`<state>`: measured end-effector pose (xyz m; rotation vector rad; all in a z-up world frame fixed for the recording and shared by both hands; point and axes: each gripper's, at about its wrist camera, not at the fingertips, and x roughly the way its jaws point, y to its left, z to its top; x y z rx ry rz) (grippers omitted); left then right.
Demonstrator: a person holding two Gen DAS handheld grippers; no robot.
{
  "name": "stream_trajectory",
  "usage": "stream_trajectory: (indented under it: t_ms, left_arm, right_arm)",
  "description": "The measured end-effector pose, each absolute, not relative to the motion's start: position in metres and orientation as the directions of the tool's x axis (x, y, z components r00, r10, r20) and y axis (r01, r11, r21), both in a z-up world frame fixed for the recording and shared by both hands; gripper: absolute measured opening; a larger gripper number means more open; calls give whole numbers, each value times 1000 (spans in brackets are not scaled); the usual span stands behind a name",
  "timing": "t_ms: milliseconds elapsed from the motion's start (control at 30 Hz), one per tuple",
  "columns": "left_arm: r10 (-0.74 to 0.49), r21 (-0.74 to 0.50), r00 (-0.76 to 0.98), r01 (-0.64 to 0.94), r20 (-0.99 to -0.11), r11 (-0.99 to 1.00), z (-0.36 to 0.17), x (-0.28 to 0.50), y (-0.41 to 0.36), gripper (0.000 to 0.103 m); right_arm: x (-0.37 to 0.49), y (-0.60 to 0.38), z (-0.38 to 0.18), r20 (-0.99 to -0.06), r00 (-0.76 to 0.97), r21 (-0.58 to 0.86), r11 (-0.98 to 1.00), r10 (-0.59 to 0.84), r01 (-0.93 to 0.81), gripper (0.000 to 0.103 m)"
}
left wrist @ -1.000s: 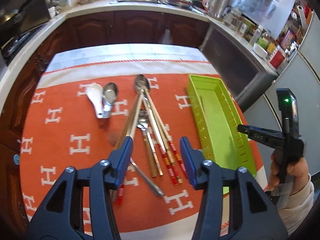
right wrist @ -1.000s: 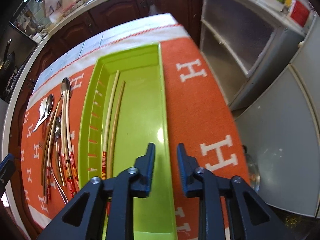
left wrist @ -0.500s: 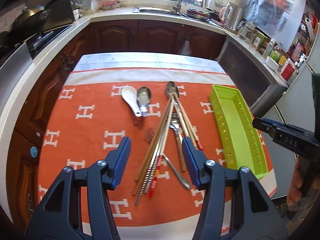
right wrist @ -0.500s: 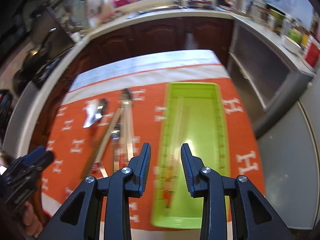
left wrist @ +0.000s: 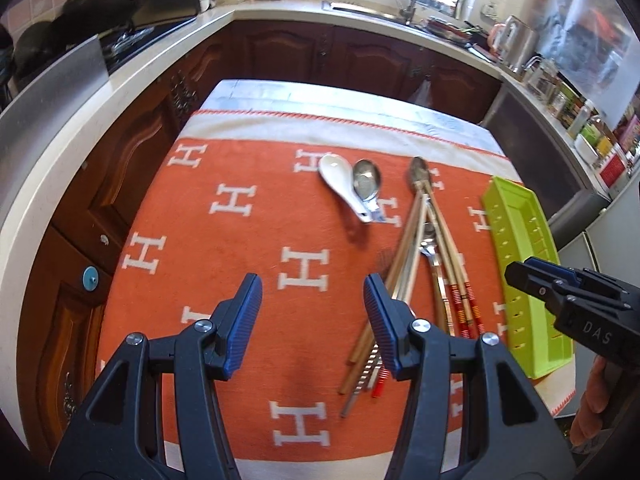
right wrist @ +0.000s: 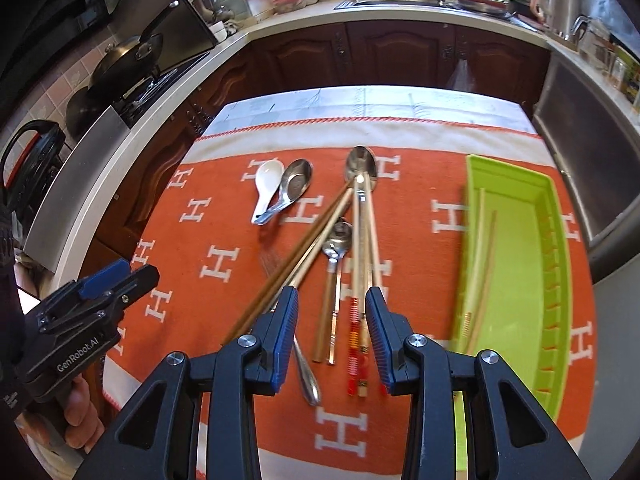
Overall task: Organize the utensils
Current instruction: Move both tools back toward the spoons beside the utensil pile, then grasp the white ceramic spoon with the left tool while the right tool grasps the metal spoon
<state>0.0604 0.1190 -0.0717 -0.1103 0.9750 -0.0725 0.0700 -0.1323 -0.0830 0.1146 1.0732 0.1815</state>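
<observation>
A pile of chopsticks and spoons (right wrist: 340,264) lies mid-cloth, some chopsticks banded red at the near end. My right gripper (right wrist: 332,296) hovers over the pile's near ends, open, with nothing held. Left of the pile, a white ceramic spoon (right wrist: 268,184) rests against a metal spoon (right wrist: 296,184). The green tray (right wrist: 556,280) on the right holds two pale chopsticks (right wrist: 480,264). My left gripper (left wrist: 312,284) is open over bare orange cloth, left of the pile (left wrist: 424,256). The tray (left wrist: 520,248) and right gripper (left wrist: 520,276) also show there.
An orange cloth with white H marks (left wrist: 224,240) covers the small table. Dark cabinets and a pale counter (left wrist: 120,80) wrap around it. Pans sit on the stove (right wrist: 128,60) at the left, with a sink (right wrist: 400,0) at the back. A hand (right wrist: 80,412) holds the left gripper.
My right gripper has swung left from over the green tray to over the utensil pile, and its jaws have widened. My left gripper has shifted left off the pile onto bare cloth.
</observation>
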Motion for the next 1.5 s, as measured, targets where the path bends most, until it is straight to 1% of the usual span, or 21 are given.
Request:
stream_trajectory:
  t_ms: [100,300,367,433,700,800,833,867,900,967,1067,1100,1133,1167,1200,1233,1467,1500]
  left_arm:
    - [-104,-131,537,-12,-837,991,-85,69,129,50]
    - [-137,-180,473,-46,-870,983,-114,92,141,50]
    - [-165,-209,454,-48,-875,977,-121,101,142,50]
    - [-198,-244,442,-49,-875,969,-128,113,142,50]
    - [-254,-299,425,-41,-869,953,-138,181,128,50]
    - [-314,-360,398,-45,-862,932,-146,205,125,50]
    - [-331,-379,383,-55,-862,924,-151,212,123,49]
    - [-337,-387,376,-63,-863,920,-155,218,124,45]
    - [-346,-396,369,-68,-863,916,-158,223,124,43]
    - [-364,-415,357,-77,-860,907,-166,228,122,41]
    - [-384,-435,357,-72,-851,897,-171,230,121,38]
    - [-393,-445,356,-73,-848,893,-173,232,120,37]
    - [-399,-452,355,-75,-845,889,-176,233,120,36]
    - [-406,-460,356,-78,-842,885,-178,234,120,35]
    - [-411,-467,356,-82,-839,881,-180,235,120,35]
    - [-414,-469,354,-84,-839,879,-181,236,119,35]
    - [-448,-510,359,-95,-819,855,-192,245,111,35]
    - [-446,-508,363,-95,-818,856,-193,246,109,33]
  right_arm:
    - [82,-125,-92,-864,458,183,977,211,-105,35]
    - [110,-115,-111,-861,443,221,968,252,-121,35]
    - [120,-115,-119,-862,434,235,965,261,-115,35]
    - [135,-117,-127,-855,425,280,954,298,-106,35]
    - [207,-113,-153,-821,402,412,908,405,-74,35]
    - [235,-107,-167,-820,373,446,893,434,-58,35]
    - [247,-105,-176,-826,357,454,890,436,-37,35]
    - [254,-103,-183,-828,342,465,885,444,-22,35]
    - [260,-103,-189,-829,329,477,879,453,-7,34]
    - [274,-104,-207,-824,293,517,855,485,38,33]
    - [282,-101,-228,-805,261,566,821,533,71,26]
    - [284,-101,-234,-793,260,586,806,551,82,20]
    - [286,-101,-237,-783,258,603,793,566,88,17]
    - [285,-101,-240,-778,260,610,787,572,92,16]
    - [287,-101,-242,-772,263,617,781,578,94,11]
    - [288,-101,-244,-770,265,620,779,580,95,3]
    - [283,-102,-239,-767,325,609,787,553,99,1]
    - [281,-102,-235,-767,332,608,788,550,100,1]
